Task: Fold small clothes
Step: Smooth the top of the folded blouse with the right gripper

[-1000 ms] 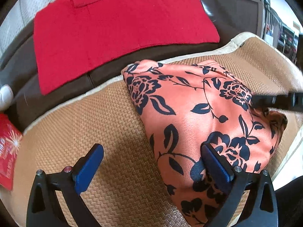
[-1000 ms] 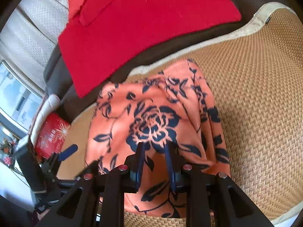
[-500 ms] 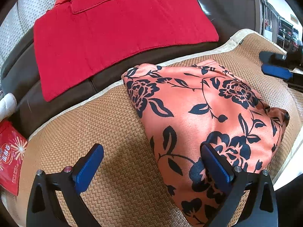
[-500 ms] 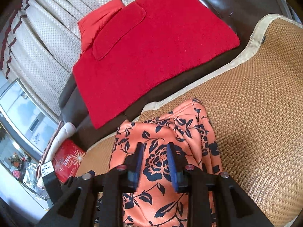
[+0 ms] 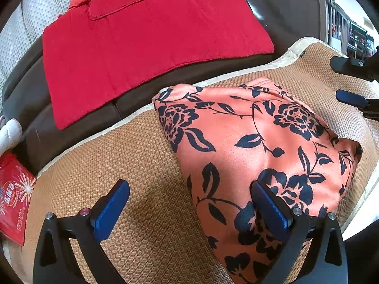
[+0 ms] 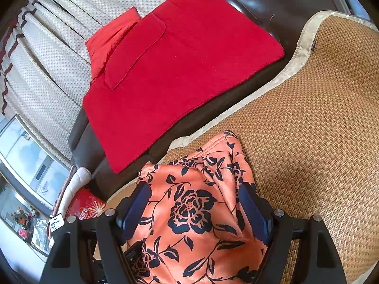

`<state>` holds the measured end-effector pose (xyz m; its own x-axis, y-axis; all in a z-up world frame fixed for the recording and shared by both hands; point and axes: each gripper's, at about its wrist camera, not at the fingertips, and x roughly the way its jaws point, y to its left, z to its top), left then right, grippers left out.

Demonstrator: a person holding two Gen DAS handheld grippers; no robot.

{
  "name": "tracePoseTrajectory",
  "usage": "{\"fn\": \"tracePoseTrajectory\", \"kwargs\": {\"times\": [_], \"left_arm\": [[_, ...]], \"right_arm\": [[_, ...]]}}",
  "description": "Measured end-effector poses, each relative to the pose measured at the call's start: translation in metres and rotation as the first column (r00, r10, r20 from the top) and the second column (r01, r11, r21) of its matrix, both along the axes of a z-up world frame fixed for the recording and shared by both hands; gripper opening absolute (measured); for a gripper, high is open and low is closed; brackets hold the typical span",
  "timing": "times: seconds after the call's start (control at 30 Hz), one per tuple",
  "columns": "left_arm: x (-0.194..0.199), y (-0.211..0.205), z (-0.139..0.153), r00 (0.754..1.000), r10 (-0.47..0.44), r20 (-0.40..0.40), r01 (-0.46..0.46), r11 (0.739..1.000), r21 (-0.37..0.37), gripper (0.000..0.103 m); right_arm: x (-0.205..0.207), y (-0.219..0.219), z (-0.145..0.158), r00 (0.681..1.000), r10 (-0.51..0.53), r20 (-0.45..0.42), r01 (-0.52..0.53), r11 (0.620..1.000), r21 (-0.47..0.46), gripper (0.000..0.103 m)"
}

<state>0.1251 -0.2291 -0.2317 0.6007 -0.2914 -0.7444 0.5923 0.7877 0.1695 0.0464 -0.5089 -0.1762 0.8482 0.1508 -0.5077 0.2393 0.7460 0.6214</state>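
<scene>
An orange garment with dark blue flowers [image 5: 248,142] lies folded into a compact bundle on the woven mat [image 5: 118,165]. My left gripper [image 5: 188,189] is open and wide, its left finger over bare mat and its right finger over the garment's near part. In the right wrist view the garment [image 6: 194,213] lies below my right gripper [image 6: 194,188]. Its jaws are opening, and the pads stand clear on either side of the cloth without pressing it. The left wrist view catches the right gripper [image 5: 348,81] at the far right edge, off the garment.
A red blanket [image 6: 184,59] lies on the dark brown sofa seat [image 6: 260,4] beyond the mat [image 6: 308,118]. A red printed packet [image 5: 14,196] sits at the mat's left end. Dotted pale curtains [image 6: 47,59] hang behind, with bare mat to the garment's right.
The right gripper's jaws went from nearly shut on the garment to wide apart. It lifted and drew back, leaving the cloth. The left gripper stayed put.
</scene>
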Motion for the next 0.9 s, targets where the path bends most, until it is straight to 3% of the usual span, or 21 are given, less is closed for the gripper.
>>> {"fn": "tracePoseTrajectory", "kwargs": {"times": [0.17, 0.27, 0.37, 0.43, 0.5, 0.53, 0.73, 0.9], "left_arm": [[0.001, -0.002, 0.001, 1.000, 0.000, 0.005, 0.000, 1.000, 0.000, 0.103], [0.002, -0.002, 0.001, 1.000, -0.002, 0.005, 0.002, 1.000, -0.003, 0.103], [0.003, -0.002, 0.000, 1.000, -0.002, 0.002, 0.002, 1.000, -0.006, 0.103], [0.004, -0.002, -0.001, 1.000, -0.003, -0.002, 0.003, 1.000, -0.011, 0.103], [0.005, -0.002, -0.002, 1.000, -0.011, -0.011, 0.010, 1.000, -0.017, 0.103], [0.005, -0.001, -0.002, 1.000, -0.010, -0.012, 0.010, 1.000, -0.019, 0.103], [0.008, 0.001, -0.002, 1.000, -0.011, -0.018, 0.011, 1.000, -0.024, 0.103], [0.008, 0.000, -0.001, 1.000, -0.012, -0.015, 0.011, 1.000, -0.022, 0.103]], "right_arm": [[0.005, 0.006, 0.001, 1.000, 0.026, 0.002, -0.026, 0.999, -0.026, 0.077], [0.010, 0.014, 0.001, 0.998, 0.057, -0.013, -0.058, 0.997, -0.051, 0.057], [0.021, 0.024, -0.006, 0.994, 0.097, -0.058, -0.100, 0.993, -0.064, 0.051], [0.032, 0.031, -0.016, 0.985, 0.116, -0.127, -0.125, 0.990, -0.068, 0.047], [0.051, 0.035, -0.043, 0.947, 0.136, -0.291, -0.154, 0.987, -0.037, 0.048], [0.055, 0.035, -0.052, 0.935, 0.129, -0.330, -0.146, 0.989, -0.029, 0.048], [0.050, 0.029, -0.045, 0.951, 0.118, -0.285, -0.124, 0.992, -0.002, 0.049], [0.036, 0.018, -0.026, 0.981, 0.081, -0.177, -0.084, 0.996, -0.007, 0.049]]}}
